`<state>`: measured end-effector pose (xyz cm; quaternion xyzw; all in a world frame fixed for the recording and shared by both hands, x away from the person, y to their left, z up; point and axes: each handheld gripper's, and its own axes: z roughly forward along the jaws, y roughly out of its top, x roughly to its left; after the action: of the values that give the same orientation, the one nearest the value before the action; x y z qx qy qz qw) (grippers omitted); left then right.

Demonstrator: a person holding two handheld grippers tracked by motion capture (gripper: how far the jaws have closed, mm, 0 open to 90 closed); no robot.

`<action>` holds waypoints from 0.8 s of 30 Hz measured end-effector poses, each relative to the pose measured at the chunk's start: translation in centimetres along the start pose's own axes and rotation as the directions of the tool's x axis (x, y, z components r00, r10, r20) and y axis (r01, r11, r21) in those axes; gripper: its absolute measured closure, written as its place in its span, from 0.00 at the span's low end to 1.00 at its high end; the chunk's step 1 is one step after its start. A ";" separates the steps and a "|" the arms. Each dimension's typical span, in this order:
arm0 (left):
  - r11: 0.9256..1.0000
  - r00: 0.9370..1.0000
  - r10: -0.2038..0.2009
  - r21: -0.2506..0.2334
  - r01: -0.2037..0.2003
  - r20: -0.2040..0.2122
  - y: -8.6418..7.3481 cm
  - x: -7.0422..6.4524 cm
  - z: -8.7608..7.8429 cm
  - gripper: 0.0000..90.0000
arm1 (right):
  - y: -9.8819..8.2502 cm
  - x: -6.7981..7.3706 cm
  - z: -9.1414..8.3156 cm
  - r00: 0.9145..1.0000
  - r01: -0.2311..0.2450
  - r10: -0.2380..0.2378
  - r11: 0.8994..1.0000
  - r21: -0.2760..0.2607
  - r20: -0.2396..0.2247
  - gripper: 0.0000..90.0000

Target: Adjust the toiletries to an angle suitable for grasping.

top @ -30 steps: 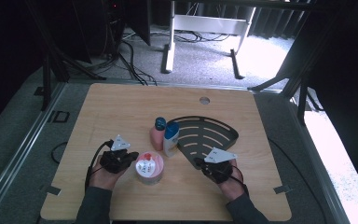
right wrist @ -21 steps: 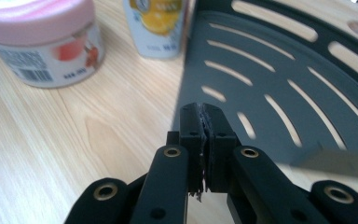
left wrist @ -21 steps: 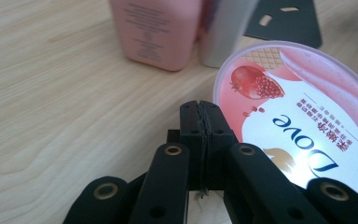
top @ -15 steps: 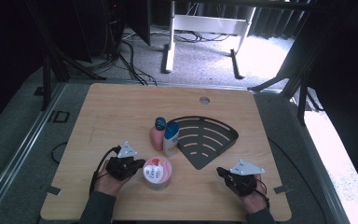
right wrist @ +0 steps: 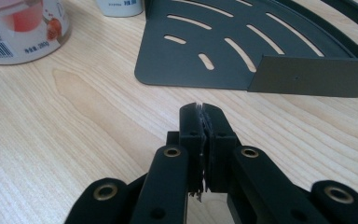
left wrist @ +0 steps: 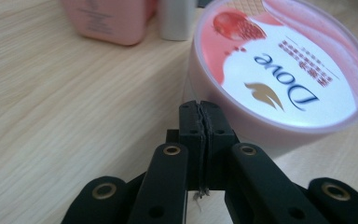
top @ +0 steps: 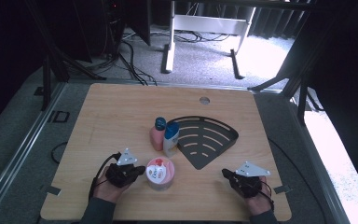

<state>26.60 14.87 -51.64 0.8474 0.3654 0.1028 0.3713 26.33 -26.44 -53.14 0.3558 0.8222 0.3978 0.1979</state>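
Note:
A pink Dove tub [top: 160, 173] [left wrist: 284, 79] [right wrist: 21, 28] stands on the wooden table near its front. My left gripper [top: 140, 171] [left wrist: 199, 105] sits right beside the tub's left side, jaws pressed together with nothing between them. Behind the tub stand a pink bottle with a blue cap [top: 157, 134] [left wrist: 107, 21] and a white bottle with a blue top [top: 171, 139] [left wrist: 177, 18]. A dark fan-shaped metal tray [top: 209, 140] [right wrist: 242, 51] lies to their right. My right gripper [top: 225, 173] [right wrist: 200, 108] rests low at the front right, shut and empty, short of the tray's point.
The table [top: 121, 116] has a round cable hole [top: 204, 100] near its far edge. Cables trail from both grippers off the front corners. Beyond the table are floor cables and a white desk frame [top: 205, 23].
My right gripper drew back from the tray toward the front right of the table. My left gripper and the tub beside it shifted slightly nearer the front edge.

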 end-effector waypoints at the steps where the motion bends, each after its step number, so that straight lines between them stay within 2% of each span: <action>1: 1.000 1.000 0.010 0.001 -0.010 0.010 0.1 -0.2 0.1 0.98 | 0.0 0.1 0.0 1.000 0.000 0.000 1.000 0.000 0.000 0.97; 7: 0.998 0.996 0.063 -0.001 -0.063 0.058 0.7 -1.9 1.1 0.97 | -0.1 0.2 0.0 1.000 0.003 -0.003 1.000 0.003 -0.003 0.97; 12: 0.994 0.991 0.107 -0.010 -0.107 0.078 1.6 -2.9 2.2 0.96 | -0.1 0.2 0.1 1.000 0.004 -0.004 1.000 0.006 -0.004 0.97; 19: 0.988 0.981 0.155 -0.011 -0.155 0.119 2.8 -4.2 4.2 0.96 | 0.0 0.2 0.2 1.000 0.009 -0.009 1.000 0.008 -0.004 0.97; 21: 0.986 0.976 0.164 -0.013 -0.163 0.142 2.9 -4.5 4.9 0.96 | 0.1 0.2 0.1 1.000 0.016 -0.016 1.000 -0.004 0.001 0.97; 24: 0.985 0.973 0.172 -0.015 -0.172 0.153 3.2 -4.8 5.7 0.96 | 0.2 0.1 0.0 1.000 0.017 -0.017 1.000 -0.017 0.002 0.95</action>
<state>27.47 6.84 -52.91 0.8808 0.2610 0.0695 0.3888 26.32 -26.28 -52.97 0.3473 0.8215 0.4029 0.2053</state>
